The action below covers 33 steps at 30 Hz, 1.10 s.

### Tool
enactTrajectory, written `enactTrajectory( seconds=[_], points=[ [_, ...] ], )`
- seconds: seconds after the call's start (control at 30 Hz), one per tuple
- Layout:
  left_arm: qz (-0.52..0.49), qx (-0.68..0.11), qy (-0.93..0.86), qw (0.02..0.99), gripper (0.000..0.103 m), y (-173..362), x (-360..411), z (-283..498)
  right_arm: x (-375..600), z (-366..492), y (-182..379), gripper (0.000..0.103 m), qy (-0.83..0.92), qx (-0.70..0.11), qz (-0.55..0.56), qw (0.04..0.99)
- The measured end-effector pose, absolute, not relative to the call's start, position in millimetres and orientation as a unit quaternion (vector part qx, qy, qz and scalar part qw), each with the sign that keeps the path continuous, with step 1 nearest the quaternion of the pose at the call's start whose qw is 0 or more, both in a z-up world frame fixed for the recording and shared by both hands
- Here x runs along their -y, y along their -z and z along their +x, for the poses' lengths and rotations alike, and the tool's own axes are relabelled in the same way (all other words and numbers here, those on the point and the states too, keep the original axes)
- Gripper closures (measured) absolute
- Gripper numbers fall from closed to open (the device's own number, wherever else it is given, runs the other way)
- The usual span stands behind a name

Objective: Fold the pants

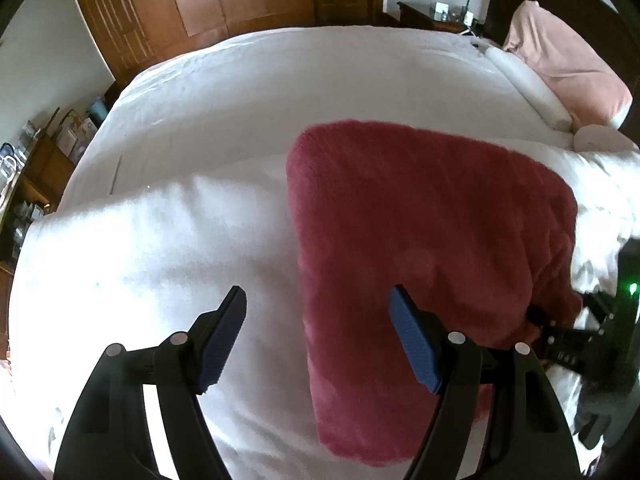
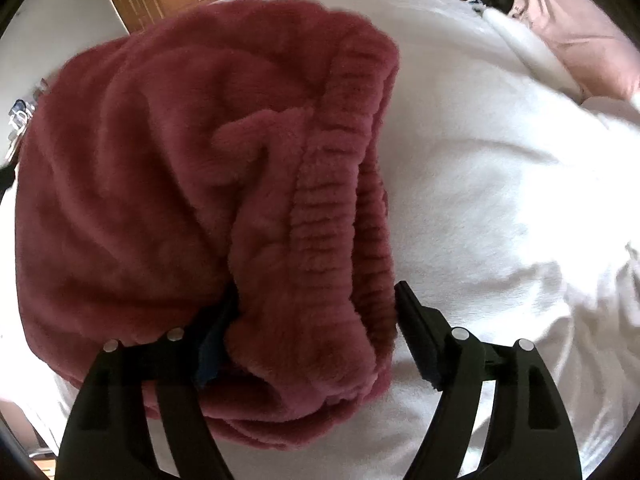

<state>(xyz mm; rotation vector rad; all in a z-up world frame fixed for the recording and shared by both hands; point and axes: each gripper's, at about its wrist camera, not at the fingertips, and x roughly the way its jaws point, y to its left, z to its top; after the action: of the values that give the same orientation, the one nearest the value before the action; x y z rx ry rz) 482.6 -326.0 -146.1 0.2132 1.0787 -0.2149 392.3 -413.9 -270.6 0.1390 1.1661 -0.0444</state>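
Dark red fleece pants (image 1: 420, 232) lie folded on the white bed cover (image 1: 240, 100). My left gripper (image 1: 318, 308) is open and empty, hovering over the pants' left edge. In the right wrist view the pants (image 2: 160, 180) fill the left half, with the ribbed waistband (image 2: 332, 208) bunched between my right gripper's jaws. The right gripper (image 2: 316, 304) stands wide open with the fabric lying between the fingers, its left finger partly buried in cloth. The right gripper also shows in the left wrist view (image 1: 560, 336) at the pants' right edge.
A pink pillow (image 1: 568, 64) and a white bolster (image 1: 528, 88) lie at the bed's head on the right. Wooden wardrobes (image 1: 200, 0) stand behind the bed. A nightstand with a lamp (image 1: 440, 12) is at the back. Cluttered shelves (image 1: 24, 184) are at the left.
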Motion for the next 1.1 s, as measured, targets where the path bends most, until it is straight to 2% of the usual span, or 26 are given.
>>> enactTrajectory(
  seconds=[0.3,0.37,0.47,0.57,0.67,0.9,1.1],
  points=[
    [0.096,-0.514,0.097,0.847,0.026,137,313,450,398,359,196,0.025,0.042,-0.487,0.086,0.868],
    [0.095,-0.511,0.099,0.848,0.019,130,310,444,395,351,178,0.024,0.038,-0.472,0.092,0.876],
    [0.097,-0.493,0.105,0.858,0.017,111,310,429,386,337,149,0.022,0.031,-0.449,0.101,0.887],
    [0.098,-0.474,0.115,0.867,0.016,88,310,413,376,316,116,0.015,0.027,-0.421,0.108,0.9],
    [0.104,-0.449,0.125,0.879,0.01,64,312,396,365,301,91,0.009,0.018,-0.403,0.106,0.909],
    [0.123,-0.385,0.136,0.905,0.008,12,313,358,339,268,56,0.005,0.007,-0.373,0.102,0.922],
    [0.111,-0.359,0.146,0.915,0.007,-10,308,334,330,240,31,0.004,0.009,-0.349,0.098,0.932]
  ],
)
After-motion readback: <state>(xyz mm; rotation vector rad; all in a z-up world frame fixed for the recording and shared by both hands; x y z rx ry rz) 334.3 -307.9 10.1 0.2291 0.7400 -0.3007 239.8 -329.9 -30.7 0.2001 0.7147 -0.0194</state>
